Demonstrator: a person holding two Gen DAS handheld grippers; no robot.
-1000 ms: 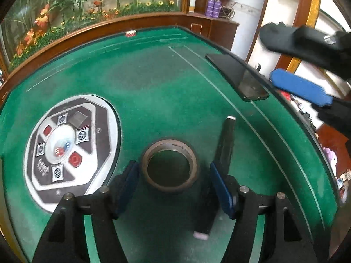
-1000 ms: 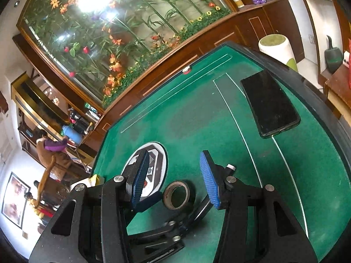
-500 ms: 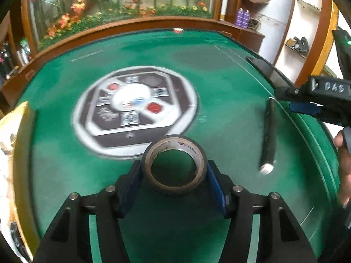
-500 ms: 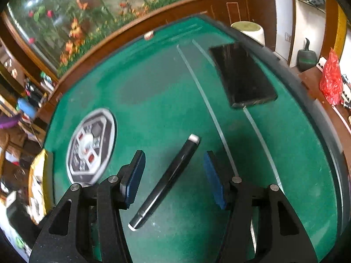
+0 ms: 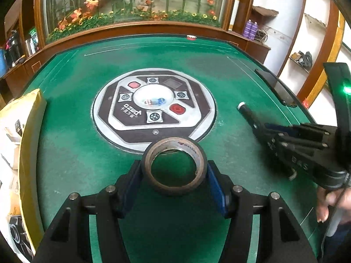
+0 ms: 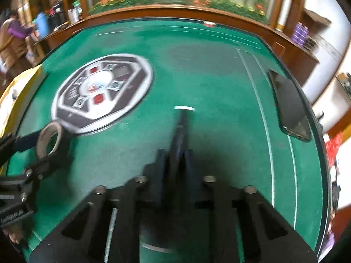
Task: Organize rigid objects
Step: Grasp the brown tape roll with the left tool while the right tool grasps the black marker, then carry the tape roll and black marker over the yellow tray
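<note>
A brown tape roll (image 5: 173,146) sits between the blue pads of my left gripper (image 5: 173,182), which is shut on it just over the green felt. The same roll (image 6: 49,140) shows at the left of the right wrist view. A thin black stick with a white tip (image 6: 183,118) lies on the felt, its near end pinched in my right gripper (image 6: 178,149), which is shut on it. From the left wrist view, the right gripper (image 5: 262,129) reaches in from the right over the stick (image 5: 245,111). A hand (image 5: 333,206) holds its handle.
A round control panel (image 5: 153,107) is set in the middle of the green table (image 5: 76,153). A black phone (image 6: 289,107) lies near the right rim. A yellow box (image 5: 24,135) stands at the left edge. A wooden rail and a flower display run along the far side.
The right gripper came down over the black stick and closed on it. The left gripper closed on the tape roll and carried it left, in front of the panel.
</note>
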